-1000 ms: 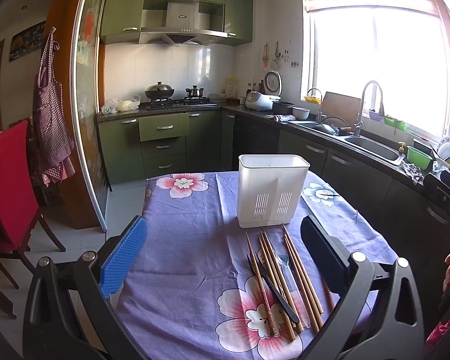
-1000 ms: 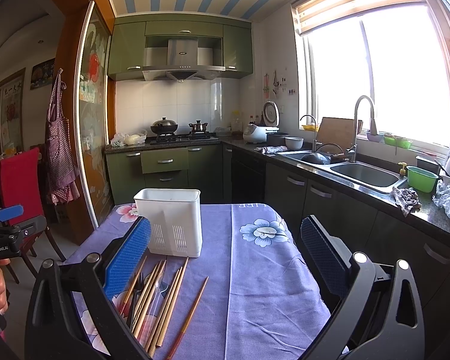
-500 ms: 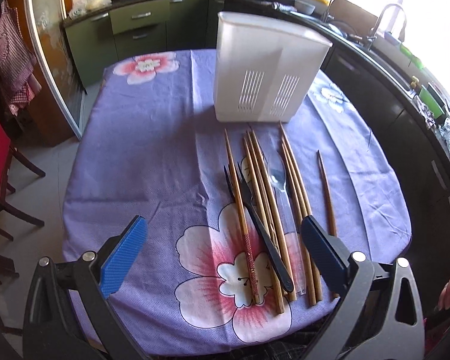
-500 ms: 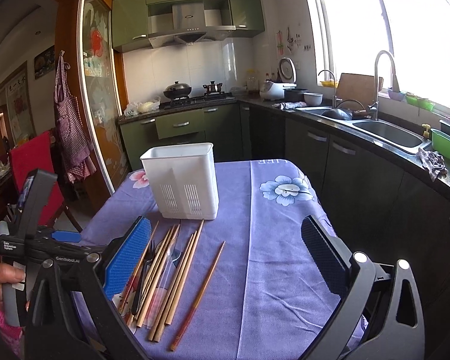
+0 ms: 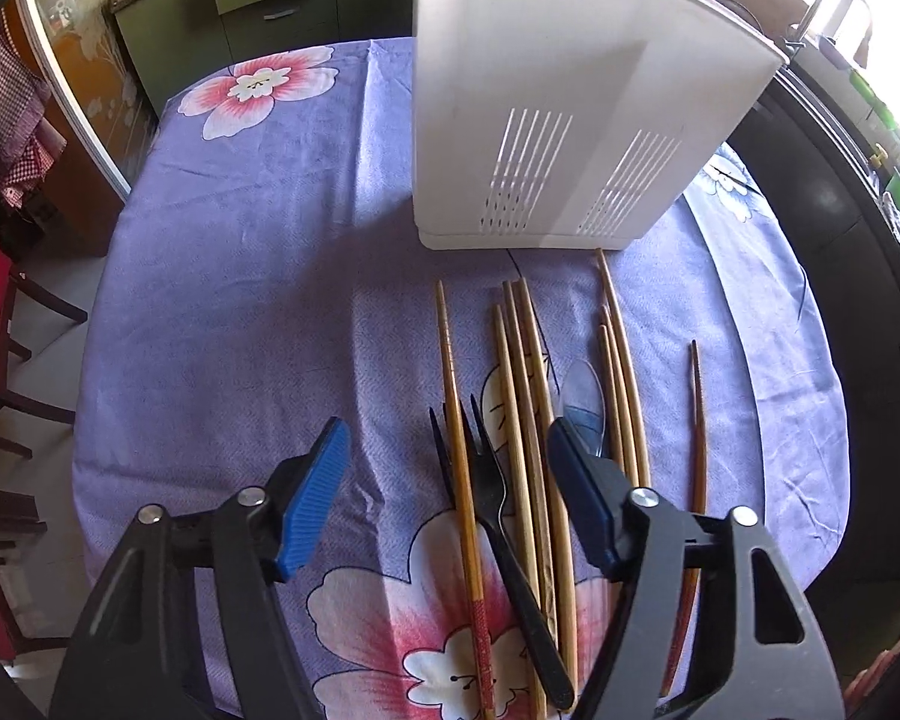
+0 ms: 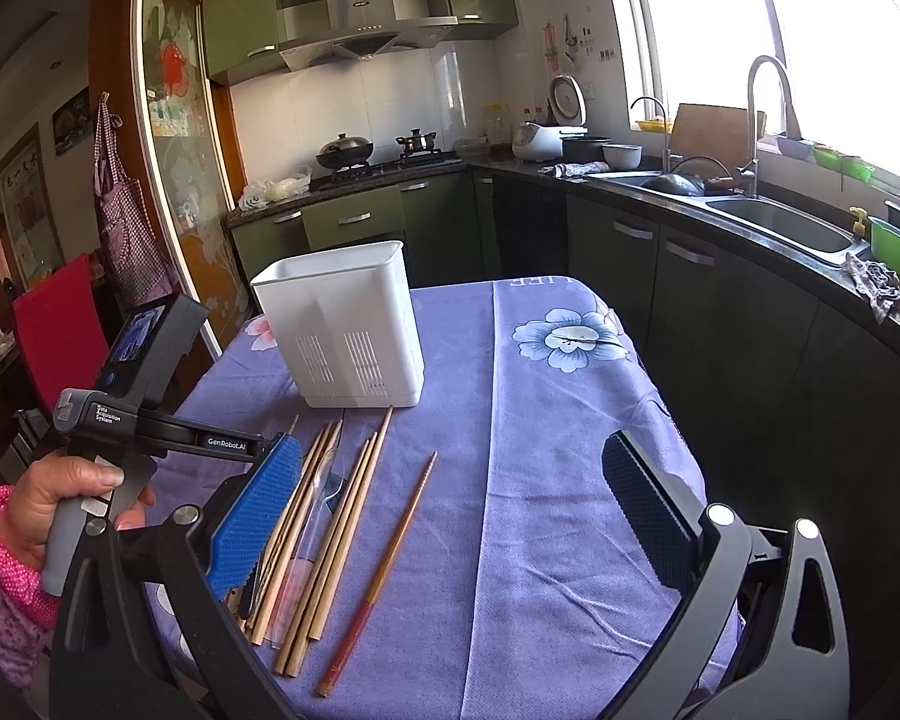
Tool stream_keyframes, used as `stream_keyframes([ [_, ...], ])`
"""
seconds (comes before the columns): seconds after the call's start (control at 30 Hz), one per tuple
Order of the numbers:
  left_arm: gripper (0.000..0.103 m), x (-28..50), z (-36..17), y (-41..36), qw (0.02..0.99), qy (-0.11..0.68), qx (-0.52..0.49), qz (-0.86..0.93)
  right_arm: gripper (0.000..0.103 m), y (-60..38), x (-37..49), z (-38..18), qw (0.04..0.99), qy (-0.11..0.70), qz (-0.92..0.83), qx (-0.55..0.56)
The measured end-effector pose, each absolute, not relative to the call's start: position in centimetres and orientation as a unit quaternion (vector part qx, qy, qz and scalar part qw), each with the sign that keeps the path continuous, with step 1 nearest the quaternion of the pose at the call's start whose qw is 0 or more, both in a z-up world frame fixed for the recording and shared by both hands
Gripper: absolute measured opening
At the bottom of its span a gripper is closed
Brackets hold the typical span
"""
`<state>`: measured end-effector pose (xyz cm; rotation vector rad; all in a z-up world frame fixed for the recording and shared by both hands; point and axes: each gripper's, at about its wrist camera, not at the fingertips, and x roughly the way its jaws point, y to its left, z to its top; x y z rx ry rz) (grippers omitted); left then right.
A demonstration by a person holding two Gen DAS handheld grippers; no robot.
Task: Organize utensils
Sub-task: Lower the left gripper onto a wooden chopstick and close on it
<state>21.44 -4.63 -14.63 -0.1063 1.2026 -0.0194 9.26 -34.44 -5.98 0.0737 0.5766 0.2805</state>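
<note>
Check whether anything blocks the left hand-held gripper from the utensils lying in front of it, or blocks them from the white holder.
Nothing visible does. The left hand-held gripper hangs open just above the black fork and chopsticks. Only bare purple tablecloth separates them from the white utensil holder.

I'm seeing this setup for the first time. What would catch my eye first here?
The tall white utensil holder stands on the purple flowered tablecloth. Just in front of it lies a row of wooden chopsticks with a black fork among them, and the open left gripper hangs over them.
</note>
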Motion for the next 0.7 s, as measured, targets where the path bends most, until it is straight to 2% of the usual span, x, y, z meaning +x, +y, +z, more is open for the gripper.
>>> stream_keyframes([
  [0.07,0.047,22.0,-15.1,-4.5,0.817,0.573,-0.054,-0.008,0.099,-34.5,9.5,-6.3,0.947,0.287,0.138,0.038],
  [0.2,0.043,22.9,-15.9,-4.3,0.81,0.582,-0.069,-0.011,0.099,-34.5,9.7,-6.7,0.945,0.295,0.138,0.039],
  [0.37,0.019,24.0,-16.4,-4.4,0.807,0.586,-0.073,-0.011,0.099,-34.2,9.9,-6.9,0.944,0.297,0.138,0.033],
  [0.43,0.015,24.3,-16.5,-4.6,0.807,0.586,-0.07,-0.011,0.099,-34.1,9.9,-7.0,0.945,0.295,0.137,0.032],
  [0.63,0.015,25.1,-16.9,-4.6,0.805,0.59,-0.063,-0.003,0.099,-34.3,10.1,-7.1,0.944,0.297,0.136,0.034],
  [0.7,0.011,25.3,-17.2,-4.6,0.804,0.592,-0.057,-0.002,0.099,-34.3,10.3,-7.2,0.944,0.3,0.134,0.034],
])
